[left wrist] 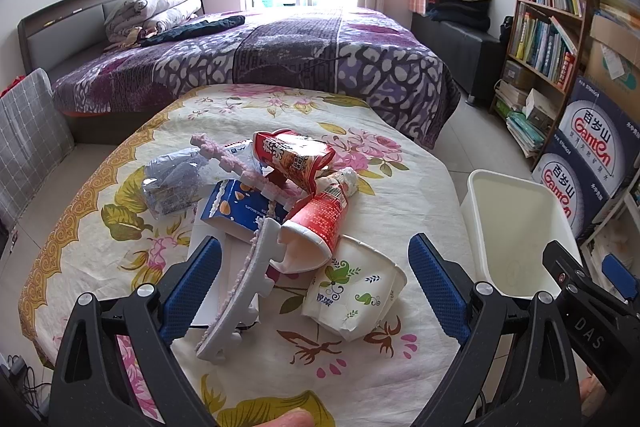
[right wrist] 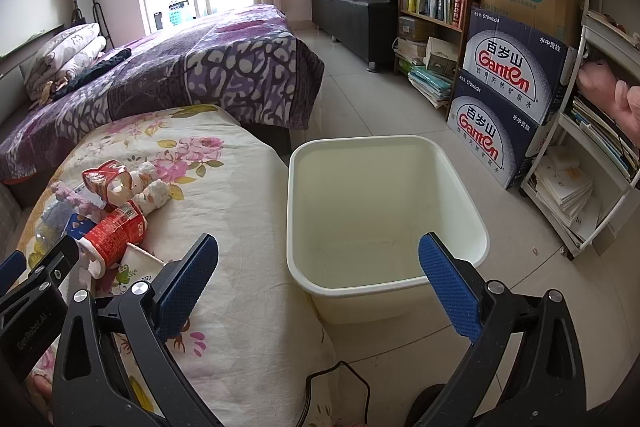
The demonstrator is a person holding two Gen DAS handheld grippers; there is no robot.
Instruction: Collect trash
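Floral table [left wrist: 100, 267], trash heaped. Left gripper [left wrist: 316, 285] spread wide over the foam strip [left wrist: 240, 291]; right gripper [right wrist: 320, 279] spread above the bin [right wrist: 384, 163]. Tangled pile: one grab could drag cups [left wrist: 352, 287] off.

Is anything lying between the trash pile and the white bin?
Only bare floral tablecloth, then the table's edge. The right wrist view shows that stretch empty between the trash pile and the white bin, which stands on the floor beside the table.
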